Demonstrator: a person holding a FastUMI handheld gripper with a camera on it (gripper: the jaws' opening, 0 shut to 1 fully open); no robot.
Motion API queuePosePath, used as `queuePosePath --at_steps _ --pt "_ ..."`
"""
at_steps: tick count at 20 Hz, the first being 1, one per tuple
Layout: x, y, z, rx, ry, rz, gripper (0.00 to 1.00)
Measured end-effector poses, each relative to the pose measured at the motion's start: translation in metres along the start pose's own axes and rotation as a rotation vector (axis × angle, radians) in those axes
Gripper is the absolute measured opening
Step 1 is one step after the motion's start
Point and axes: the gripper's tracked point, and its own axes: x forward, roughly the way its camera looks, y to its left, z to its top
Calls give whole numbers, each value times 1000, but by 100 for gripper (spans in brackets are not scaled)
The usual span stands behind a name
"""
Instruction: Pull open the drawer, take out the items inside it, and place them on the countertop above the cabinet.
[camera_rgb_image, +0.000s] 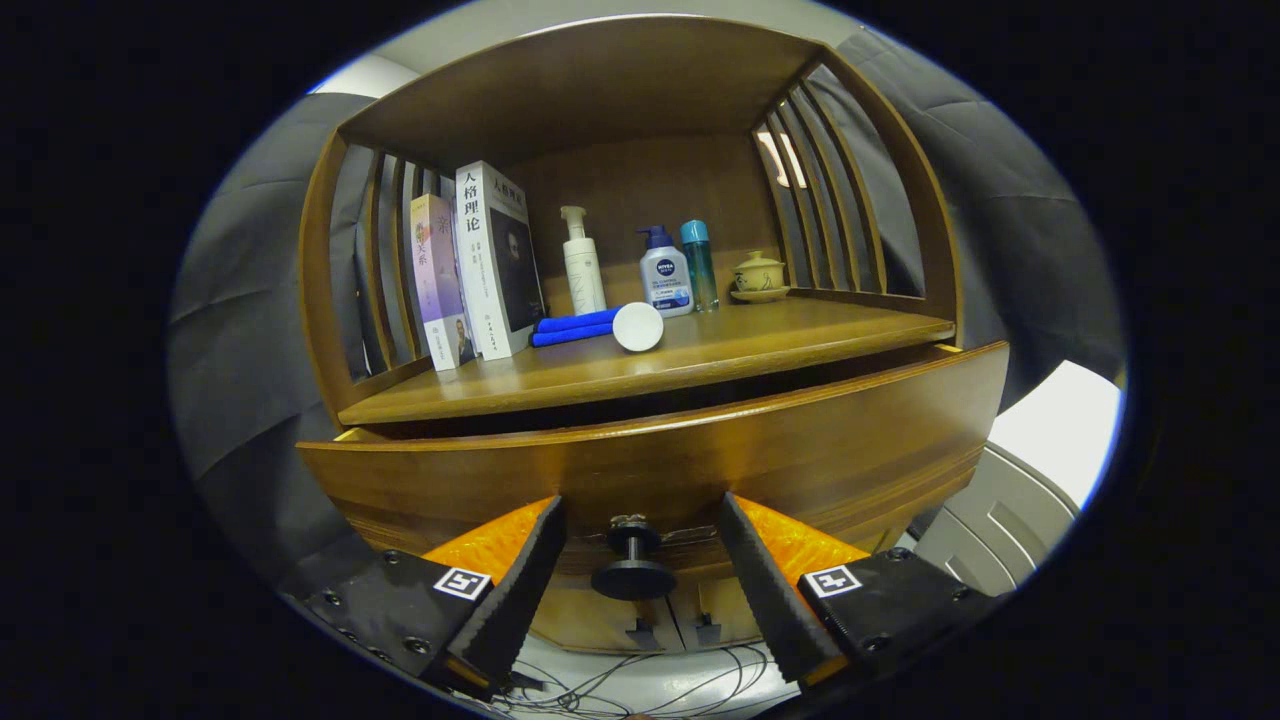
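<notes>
Drawer (660, 450) sits pulled a little way out from the cabinet, so you see a dark gap between its top edge and the counter (700, 365) above it; what lies inside is hidden from you. Its round black knob (633, 565) stands out from the drawer front, right between your tool's (637, 570) two fingers. Your tool is spread wide, with clear room on both sides of the knob and neither finger touching it.

Above, the near edge of the counter is bare along the middle and right, giving you open space there. Farther back on the left, two books (480, 265) lean upright against the slatted side. Just right of them a blue roll (580, 327) lies flat, with a white round cap (638, 326) touching its right end. Behind these, near the back wall, stand a white pump bottle (583, 265), a blue-and-white pump bottle (665, 275) and a teal bottle (699, 262), close together. A small lidded cup on a saucer (759, 275) sits far right, beside the right slats.

Below the drawer you see two lower cabinet doors with small handles (672, 628), and loose cables (640, 685) on the floor under your fingers.
</notes>
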Motion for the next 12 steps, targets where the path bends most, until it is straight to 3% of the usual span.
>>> queuePosePath --at_steps 5,9,12 --pt "25 1 3 -7 10 -6 98" --pt "42 2 -12 -19 108 -5 98" --pt "43 5 -12 29 107 -5 98"
